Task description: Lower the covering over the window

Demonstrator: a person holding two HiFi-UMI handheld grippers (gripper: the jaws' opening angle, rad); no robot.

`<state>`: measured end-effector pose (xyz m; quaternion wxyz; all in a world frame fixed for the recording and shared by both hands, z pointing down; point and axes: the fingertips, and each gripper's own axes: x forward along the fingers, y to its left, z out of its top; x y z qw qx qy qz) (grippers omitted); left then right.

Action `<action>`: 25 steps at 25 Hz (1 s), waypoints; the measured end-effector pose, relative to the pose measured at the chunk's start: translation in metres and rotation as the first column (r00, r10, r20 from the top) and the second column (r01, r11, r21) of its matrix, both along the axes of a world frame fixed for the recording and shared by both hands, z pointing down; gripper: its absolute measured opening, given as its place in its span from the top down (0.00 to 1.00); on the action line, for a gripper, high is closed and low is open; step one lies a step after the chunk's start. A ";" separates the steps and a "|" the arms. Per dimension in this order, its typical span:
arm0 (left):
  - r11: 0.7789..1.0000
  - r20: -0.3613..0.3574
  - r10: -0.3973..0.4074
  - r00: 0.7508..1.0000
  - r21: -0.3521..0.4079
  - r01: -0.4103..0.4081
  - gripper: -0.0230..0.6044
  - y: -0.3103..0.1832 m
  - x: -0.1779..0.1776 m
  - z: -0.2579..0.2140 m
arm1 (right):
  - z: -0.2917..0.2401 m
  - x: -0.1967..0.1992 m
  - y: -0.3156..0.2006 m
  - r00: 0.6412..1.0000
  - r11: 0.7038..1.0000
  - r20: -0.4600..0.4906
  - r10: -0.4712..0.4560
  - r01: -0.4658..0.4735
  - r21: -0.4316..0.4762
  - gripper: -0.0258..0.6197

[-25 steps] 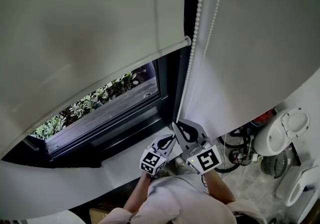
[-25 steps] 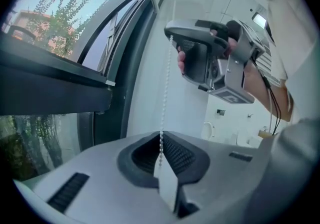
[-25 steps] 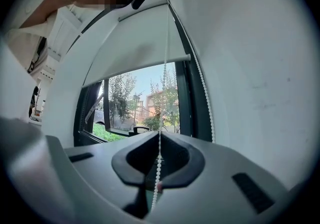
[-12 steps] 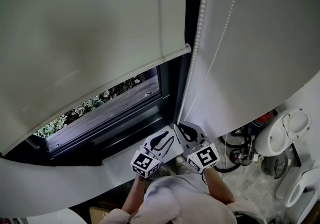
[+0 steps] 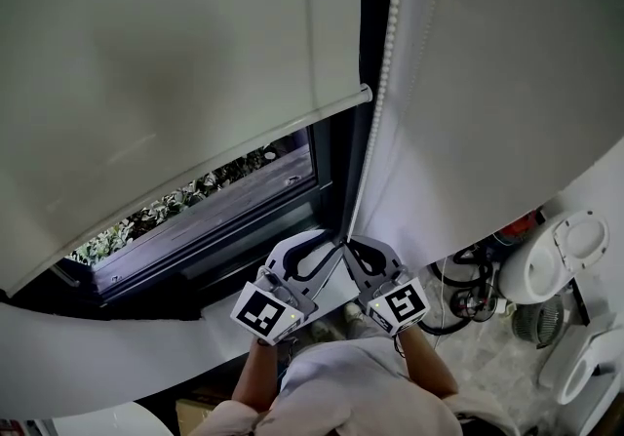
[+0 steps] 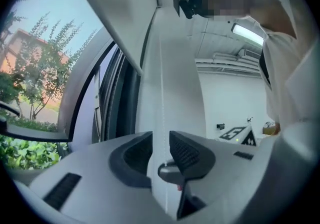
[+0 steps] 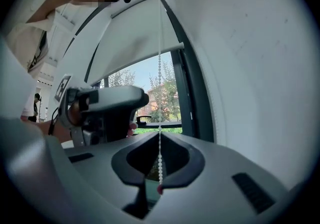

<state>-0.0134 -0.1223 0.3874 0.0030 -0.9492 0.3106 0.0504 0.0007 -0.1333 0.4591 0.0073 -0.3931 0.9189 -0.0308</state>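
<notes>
— At six o'clock in the head view, both grippers meet on the bead chain (image 5: 389, 44). Which one has it?

— That's the right gripper (image 7: 160, 135). Its jaws are together, clamped on the chain with the beads pinched between them. The left gripper (image 6: 160, 144) has just been opening. Its jaws stand apart, and a strand of the chain runs between them, touching neither pad as far as I can see.

— And the blind (image 5: 175, 63)?

— Partly down. Its bottom rail (image 5: 331, 108) slants from eight o'clock up to one o'clock, and the window (image 5: 234, 185) below it is uncovered.

— So which step is this?

— Hand-over-hand pulling, I judge. One gripper anchors the chain while the other takes a fresh hold.

— What does the next move need?

— The left jaws should close squarely on the strand. Then the right lets go and the left draws down. Which strand lowers the blind, I cannot tell.
</notes>
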 end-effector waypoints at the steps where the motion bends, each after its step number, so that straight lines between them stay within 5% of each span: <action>1: 1.000 0.003 0.000 1.000 0.017 0.000 0.79 -0.003 0.002 -0.008 | 0.000 0.000 0.001 1.000 1.000 0.001 -0.001 0.001 0.000 0.96; 8: 0.995 0.000 0.015 1.000 0.094 -0.015 0.79 -0.018 0.024 -0.047 | 0.000 -0.002 0.004 1.000 1.000 0.000 -0.004 0.004 0.004 0.96; 12: 0.992 -0.001 0.022 1.000 0.121 -0.021 0.92 -0.019 0.034 -0.056 | -0.001 -0.003 0.003 1.000 1.000 0.005 -0.004 0.004 0.003 0.96; 25: 1.000 0.018 0.000 1.000 0.002 0.000 0.94 -0.018 0.034 0.010 | 0.064 -0.005 0.002 0.990 0.991 -0.138 -0.027 0.009 -0.133 0.95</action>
